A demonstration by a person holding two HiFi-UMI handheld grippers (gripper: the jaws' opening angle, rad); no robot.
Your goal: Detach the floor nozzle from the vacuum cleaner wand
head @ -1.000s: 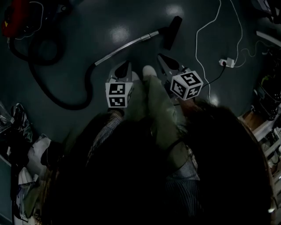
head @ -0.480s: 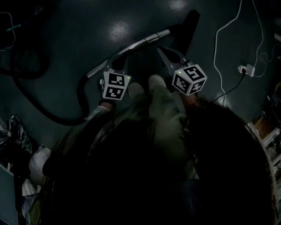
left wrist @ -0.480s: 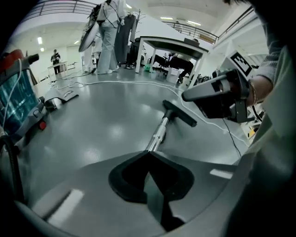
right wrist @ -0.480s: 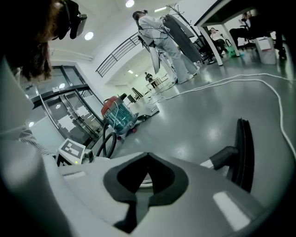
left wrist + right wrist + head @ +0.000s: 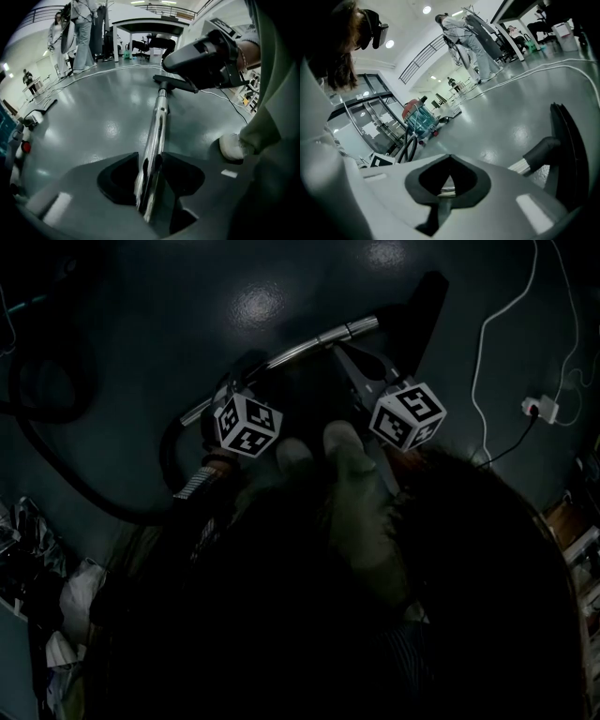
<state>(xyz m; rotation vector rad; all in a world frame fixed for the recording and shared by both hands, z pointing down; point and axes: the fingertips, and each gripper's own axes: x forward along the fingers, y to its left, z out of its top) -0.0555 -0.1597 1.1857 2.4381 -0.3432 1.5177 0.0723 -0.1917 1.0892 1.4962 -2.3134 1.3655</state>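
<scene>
The chrome wand (image 5: 281, 357) lies on the dark floor and ends in the black floor nozzle (image 5: 427, 310) at the upper right. My left gripper (image 5: 231, 390) points steeply down over the wand's lower part. In the left gripper view its jaws are opening, and the wand (image 5: 157, 126) runs up through the gap between them to the nozzle (image 5: 176, 84). My right gripper (image 5: 340, 352) is shut and holds nothing, its tips just short of the wand near the nozzle joint. The right gripper (image 5: 450, 157) view shows the nozzle (image 5: 565, 150) and its black neck (image 5: 541, 150) at the right.
A black hose (image 5: 112, 498) curls away from the wand's near end toward the red and blue vacuum body (image 5: 417, 117). A white cable (image 5: 483, 348) and a power strip (image 5: 542, 409) lie at the right. My pale shoes (image 5: 342, 442) stand beside the wand. Clutter (image 5: 37, 568) sits at the lower left.
Both grippers have sunk toward the floor and the wand. The left gripper has rolled, and its jaws have gone from shut to apart around the wand. The right stays shut.
</scene>
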